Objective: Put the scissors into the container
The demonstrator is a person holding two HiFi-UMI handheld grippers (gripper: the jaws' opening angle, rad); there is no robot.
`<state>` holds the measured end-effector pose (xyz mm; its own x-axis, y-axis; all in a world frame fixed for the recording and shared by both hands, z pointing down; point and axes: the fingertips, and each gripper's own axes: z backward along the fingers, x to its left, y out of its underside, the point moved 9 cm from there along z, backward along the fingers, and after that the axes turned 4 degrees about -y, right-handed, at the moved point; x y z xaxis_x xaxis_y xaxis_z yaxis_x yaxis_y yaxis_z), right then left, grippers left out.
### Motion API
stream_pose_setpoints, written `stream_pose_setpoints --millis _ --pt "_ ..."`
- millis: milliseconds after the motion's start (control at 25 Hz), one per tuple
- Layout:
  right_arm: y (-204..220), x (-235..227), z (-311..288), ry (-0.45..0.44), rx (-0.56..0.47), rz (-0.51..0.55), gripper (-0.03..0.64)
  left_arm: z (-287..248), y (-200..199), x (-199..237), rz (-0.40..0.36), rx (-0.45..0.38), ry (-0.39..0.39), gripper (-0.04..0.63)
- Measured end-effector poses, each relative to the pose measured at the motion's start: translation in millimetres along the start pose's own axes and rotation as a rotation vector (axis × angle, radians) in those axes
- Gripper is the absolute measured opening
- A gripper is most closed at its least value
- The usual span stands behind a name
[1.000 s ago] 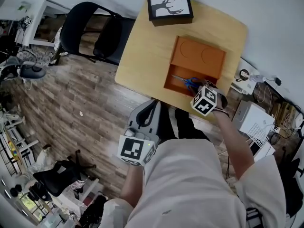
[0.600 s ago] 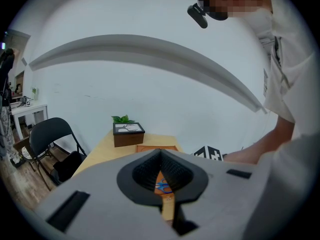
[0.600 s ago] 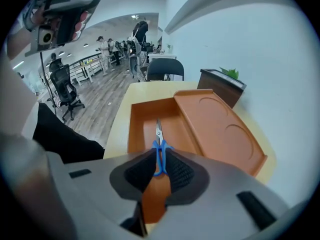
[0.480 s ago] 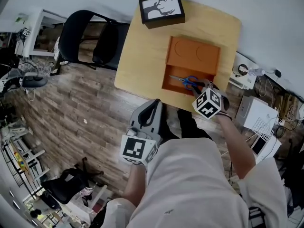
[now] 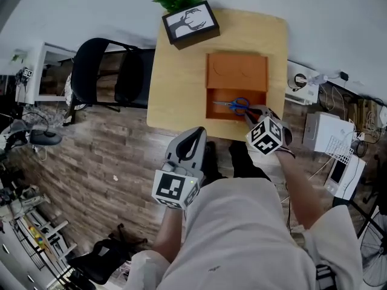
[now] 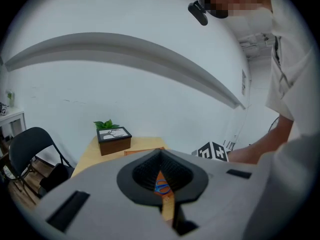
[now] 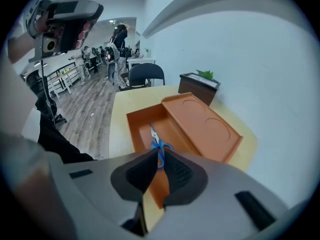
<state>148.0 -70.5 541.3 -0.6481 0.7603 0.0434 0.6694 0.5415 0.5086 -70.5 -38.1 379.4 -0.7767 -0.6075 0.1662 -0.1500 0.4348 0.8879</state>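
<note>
Blue-handled scissors (image 5: 236, 106) lie flat in the open lower compartment of the orange container (image 5: 237, 71) on the wooden table. My right gripper (image 5: 253, 113) hovers at the container's near right corner, just behind the scissors' handles. In the right gripper view the scissors (image 7: 158, 143) lie beyond the fingertips, and the right gripper (image 7: 159, 151) is open by a narrow gap, holding nothing. My left gripper (image 5: 192, 136) hangs off the table's near edge, over the floor. In the left gripper view the left gripper (image 6: 160, 156) is shut and empty, with the container (image 6: 142, 152) ahead of it.
A dark box with a deer picture (image 5: 190, 23) and a green plant (image 5: 178, 0) stand at the table's far left corner. A black chair (image 5: 115, 71) stands left of the table (image 5: 178, 83). White devices and cables (image 5: 329, 141) crowd the floor on the right.
The head camera has tilted, so the table sits higher and squarer in view. The scissors stay in the container. Neither gripper has moved much; the right one stays behind the handles.
</note>
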Motion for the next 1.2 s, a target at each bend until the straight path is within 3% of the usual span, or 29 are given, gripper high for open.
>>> stream_pose_setpoints --millis 680,1200 --pt "-39 83 76 0.241 -0.127 -0.147 0.006 36 7 22 -0.076 -0.020 0.251 0.006" --pt "-66 145 142 0.405 -0.341 -0.300 0.000 68 11 29 -0.131 -0.052 0.366 0.006"
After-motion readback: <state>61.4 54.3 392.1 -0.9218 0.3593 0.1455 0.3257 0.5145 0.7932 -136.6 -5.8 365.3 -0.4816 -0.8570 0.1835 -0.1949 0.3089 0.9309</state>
